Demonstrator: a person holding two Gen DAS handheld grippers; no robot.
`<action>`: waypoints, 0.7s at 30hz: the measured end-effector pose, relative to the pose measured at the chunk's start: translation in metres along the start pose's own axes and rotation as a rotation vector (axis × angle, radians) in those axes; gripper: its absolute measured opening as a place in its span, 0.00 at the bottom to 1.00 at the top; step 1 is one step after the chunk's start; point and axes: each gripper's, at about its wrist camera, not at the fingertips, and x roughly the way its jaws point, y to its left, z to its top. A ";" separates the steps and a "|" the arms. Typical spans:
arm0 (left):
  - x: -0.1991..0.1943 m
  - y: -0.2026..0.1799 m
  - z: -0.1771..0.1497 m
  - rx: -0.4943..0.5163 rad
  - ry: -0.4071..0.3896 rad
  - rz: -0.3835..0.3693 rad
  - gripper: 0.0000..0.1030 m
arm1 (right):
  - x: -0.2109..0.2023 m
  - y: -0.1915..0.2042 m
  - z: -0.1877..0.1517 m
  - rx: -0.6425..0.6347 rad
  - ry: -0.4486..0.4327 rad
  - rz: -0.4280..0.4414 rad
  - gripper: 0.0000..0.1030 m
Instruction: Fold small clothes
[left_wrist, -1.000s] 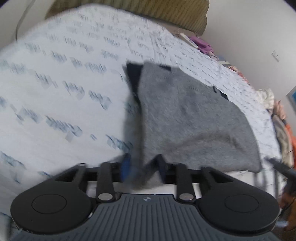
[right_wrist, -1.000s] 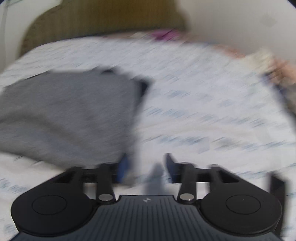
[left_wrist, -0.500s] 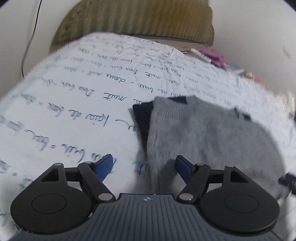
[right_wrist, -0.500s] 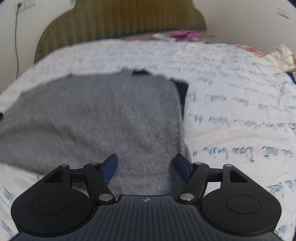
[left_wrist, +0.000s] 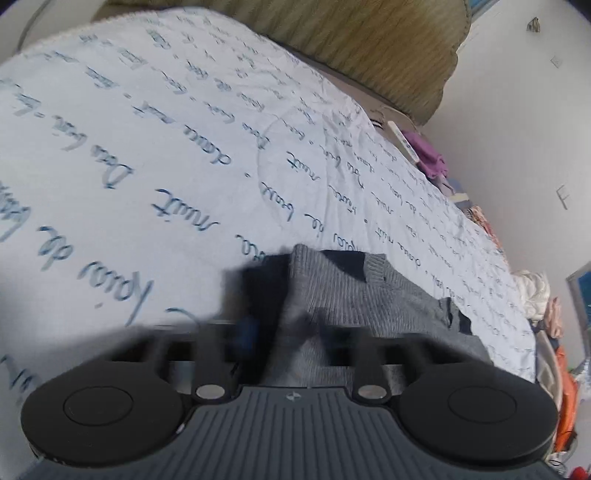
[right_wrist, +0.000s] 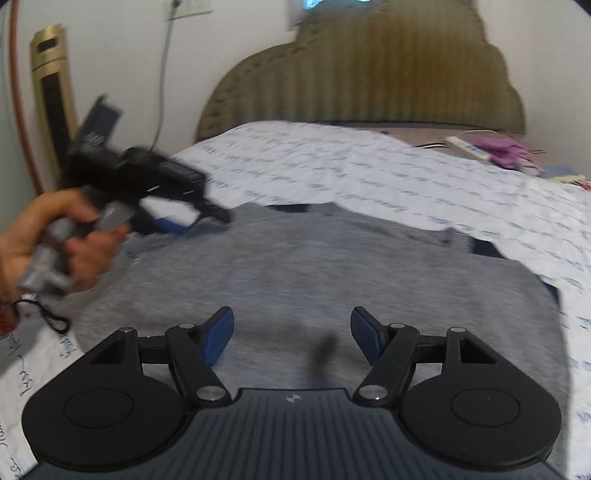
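Note:
A grey knit sweater (left_wrist: 369, 302) (right_wrist: 295, 266) with dark navy trim lies flat on the white bedspread (left_wrist: 147, 147). My left gripper (left_wrist: 280, 332) is at the sweater's far left corner. Its jaws are closing, blurred, with a bunch of grey knit between the pads. The right wrist view shows that same left gripper (right_wrist: 181, 221) held in a person's hand (right_wrist: 74, 236), tips down on the sweater's edge. My right gripper (right_wrist: 291, 332) hovers open over the sweater's near middle, with nothing between its blue pads (right_wrist: 219, 334).
The bedspread (right_wrist: 369, 166) with blue script runs back to an olive padded headboard (right_wrist: 369, 81). A power strip (right_wrist: 467, 147) and purple cloth (right_wrist: 506, 151) lie at the far right. A gold tower unit (right_wrist: 51, 96) stands by the left wall. Piled clothes (left_wrist: 535, 288) sit at the bed's right edge.
The left gripper went forward to the sweater's far corner, its jaws spreading wide and then closing on the knit. The right gripper swung left, from the sweater's right edge to over its middle.

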 end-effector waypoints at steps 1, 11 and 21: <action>0.004 -0.001 0.001 0.007 0.002 0.003 0.11 | 0.006 0.004 0.000 -0.010 0.005 0.005 0.68; 0.008 -0.017 0.007 0.198 -0.082 0.117 0.27 | 0.012 0.014 -0.007 0.003 0.046 0.014 0.76; -0.004 -0.015 0.006 0.203 -0.115 0.186 0.71 | 0.010 0.029 -0.002 -0.105 -0.067 -0.159 0.76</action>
